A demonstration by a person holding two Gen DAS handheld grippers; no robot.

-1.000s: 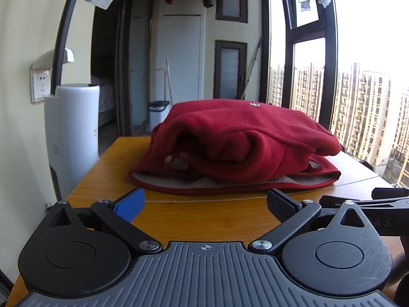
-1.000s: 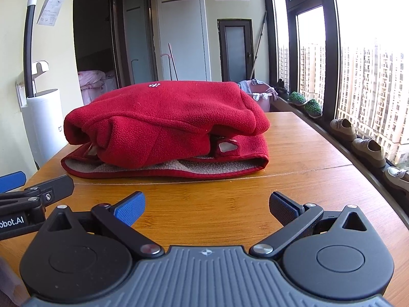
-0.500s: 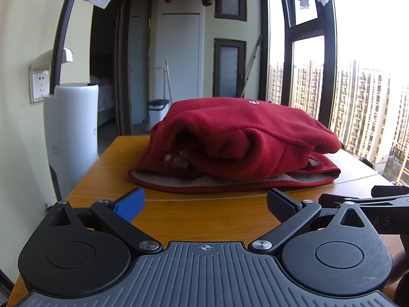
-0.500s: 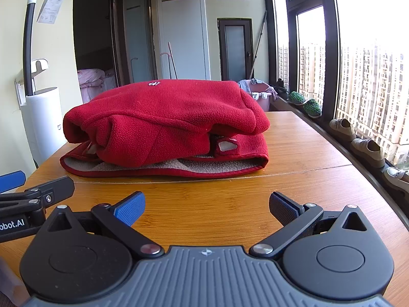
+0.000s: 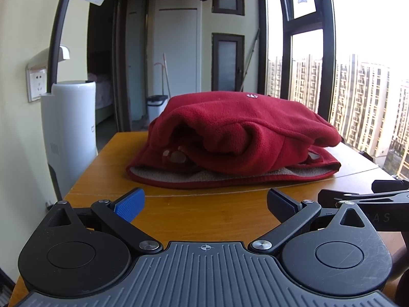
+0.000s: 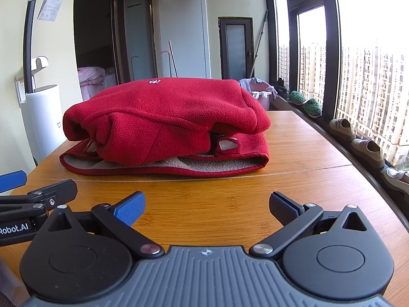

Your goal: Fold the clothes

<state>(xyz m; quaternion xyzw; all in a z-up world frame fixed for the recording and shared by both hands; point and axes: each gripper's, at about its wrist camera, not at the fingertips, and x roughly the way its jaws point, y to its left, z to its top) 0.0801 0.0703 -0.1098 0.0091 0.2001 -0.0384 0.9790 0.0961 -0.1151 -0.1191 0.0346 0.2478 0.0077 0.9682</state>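
Observation:
A red fleece garment [image 5: 237, 138] lies folded in a thick bundle on the wooden table [image 5: 204, 215], its grey lining showing along the near hem. It also shows in the right wrist view [image 6: 166, 125]. My left gripper [image 5: 204, 203] is open and empty, low over the table, a short way in front of the bundle. My right gripper [image 6: 205, 204] is open and empty too, beside the left one and equally short of the garment. Each gripper shows at the other view's edge.
A white cylindrical appliance [image 5: 69, 133] stands off the table's left side. A window with a sill holding shoes [image 6: 358, 138] runs along the right. A laundry basket [image 6: 258, 94] and doors lie beyond the table's far edge.
Both grippers have drifted very slightly; the garment sits a touch lower in the left wrist view. Nothing was grasped or released.

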